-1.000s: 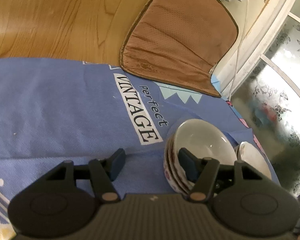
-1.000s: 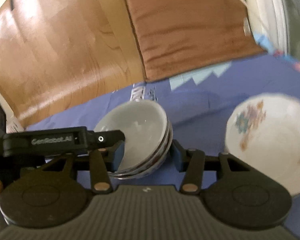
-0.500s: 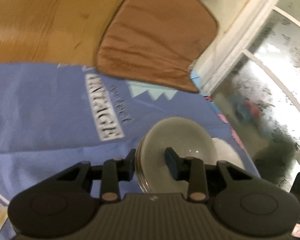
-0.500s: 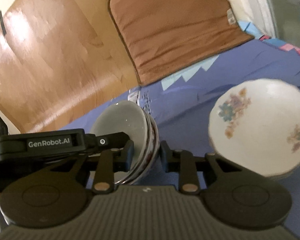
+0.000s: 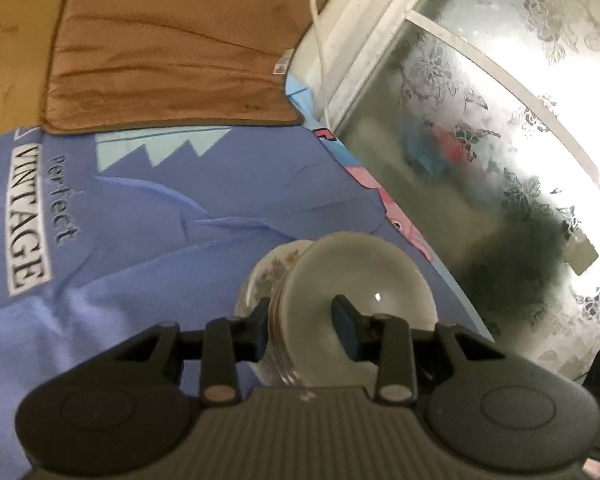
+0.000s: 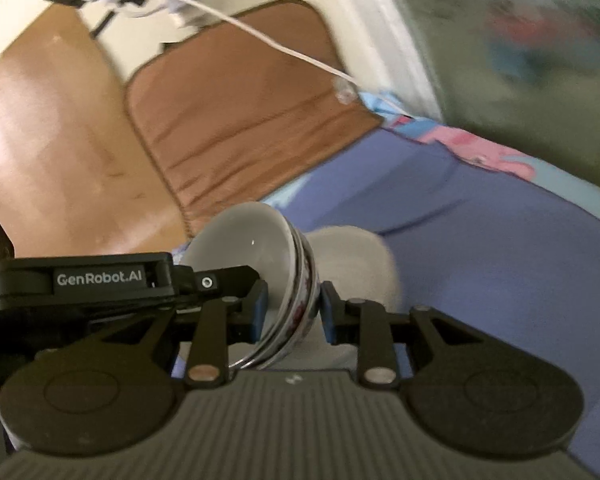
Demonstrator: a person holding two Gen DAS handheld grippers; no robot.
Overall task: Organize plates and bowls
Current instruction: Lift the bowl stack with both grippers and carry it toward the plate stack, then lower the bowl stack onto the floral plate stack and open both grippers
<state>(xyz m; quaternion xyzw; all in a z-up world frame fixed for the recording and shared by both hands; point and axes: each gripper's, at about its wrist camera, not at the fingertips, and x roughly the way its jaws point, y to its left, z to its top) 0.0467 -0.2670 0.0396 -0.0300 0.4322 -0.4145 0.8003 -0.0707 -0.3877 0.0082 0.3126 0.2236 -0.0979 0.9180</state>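
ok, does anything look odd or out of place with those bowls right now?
Yes. The stack of bowls is tipped steeply on its side, not sitting flat, pinched at its rim by both the left gripper and the right gripper. It hangs over the flowered plate on the blue cloth. Nothing looks spilled or broken.

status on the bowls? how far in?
Done: several bowls already nest in one stack. In hand: both grippers, left and right, have their jaws closed on the stack's rim, holding it tilted just over the floral plate. Left: set the stack down and release.
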